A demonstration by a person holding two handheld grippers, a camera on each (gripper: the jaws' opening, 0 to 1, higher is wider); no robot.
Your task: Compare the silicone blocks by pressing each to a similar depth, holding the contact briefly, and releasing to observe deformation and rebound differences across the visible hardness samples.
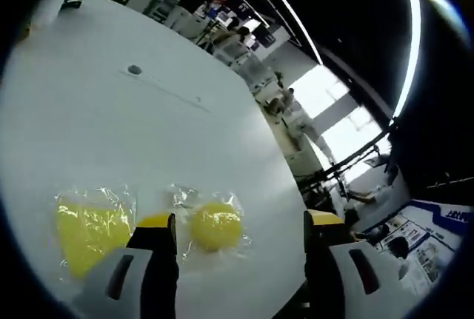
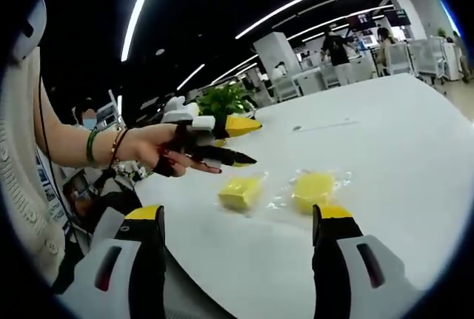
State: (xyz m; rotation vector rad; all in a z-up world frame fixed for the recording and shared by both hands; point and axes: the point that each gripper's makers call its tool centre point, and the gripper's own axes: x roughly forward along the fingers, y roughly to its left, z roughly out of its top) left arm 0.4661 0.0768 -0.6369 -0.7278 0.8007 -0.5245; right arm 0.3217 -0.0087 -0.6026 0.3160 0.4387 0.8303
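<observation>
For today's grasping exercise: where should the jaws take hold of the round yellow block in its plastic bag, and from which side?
Grip the round block across its curved sides, coming down from above. It lies flat on the white table, so only its rim offers opposing faces. The loose clear bag may slip, so close on the block itself. The square block lies apart, leaving room for the jaws.

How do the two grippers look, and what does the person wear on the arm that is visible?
Each gripper has two black jaws with yellow tips on pale grey bodies with dark slots: the left gripper and the right gripper. In the right gripper view the left gripper shows a white body, a yellow tip and a black tip. The person's hand has red nails; the wrist carries a green bracelet and thin dark bands, beside a cream knitted garment.
</observation>
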